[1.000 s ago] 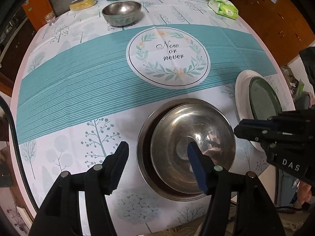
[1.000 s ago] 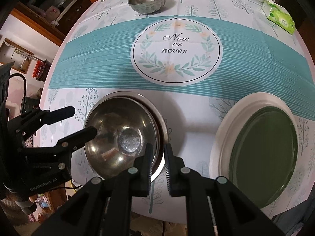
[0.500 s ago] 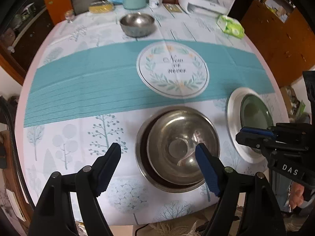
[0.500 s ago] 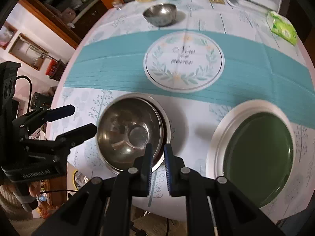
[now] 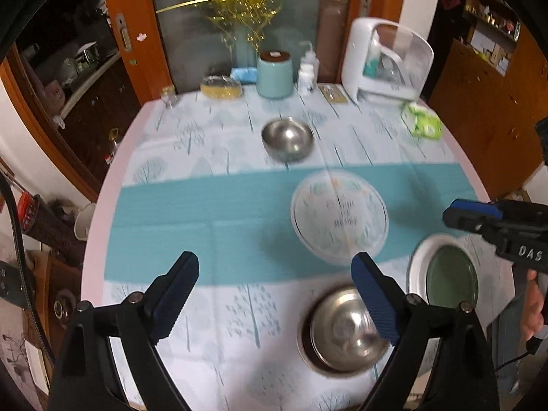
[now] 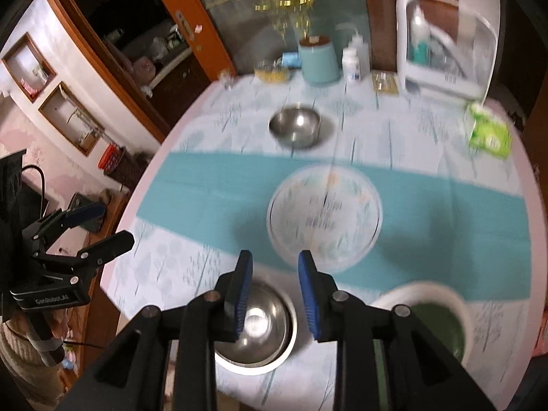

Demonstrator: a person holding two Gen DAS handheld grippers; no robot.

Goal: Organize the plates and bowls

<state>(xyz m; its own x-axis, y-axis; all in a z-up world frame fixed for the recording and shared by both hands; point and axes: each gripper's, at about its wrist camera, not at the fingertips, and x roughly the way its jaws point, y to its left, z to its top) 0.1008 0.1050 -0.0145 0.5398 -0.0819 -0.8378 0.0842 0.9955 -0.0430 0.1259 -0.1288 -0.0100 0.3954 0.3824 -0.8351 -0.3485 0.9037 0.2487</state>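
Observation:
Two steel bowls (image 5: pixel 339 332) sit nested near the table's front edge, the inner one shiny (image 6: pixel 267 325). To their right a dark green plate (image 5: pixel 448 281) lies on a larger white plate (image 5: pixel 416 267); the right wrist view shows the green plate (image 6: pixel 441 322) too. A small steel bowl (image 5: pixel 287 138) stands alone at the far side (image 6: pixel 296 125). My left gripper (image 5: pixel 274 294) hangs high above the table, its jaws opening wide with nothing between them. My right gripper (image 6: pixel 274 294) hovers over the nested bowls; its jaws are opening and hold nothing.
Along the far edge stand a teal canister (image 5: pixel 275 75), a white bottle (image 5: pixel 306 75), a white appliance (image 5: pixel 387 65) and a yellow pack (image 5: pixel 221 87). A green tissue pack (image 5: pixel 424 123) lies at the far right. A printed tablecloth covers the round table (image 5: pixel 205 212).
Both grippers have risen well above the table and tipped up, so the room behind shows. The left jaws spread wider. The right jaws went from shut to parted.

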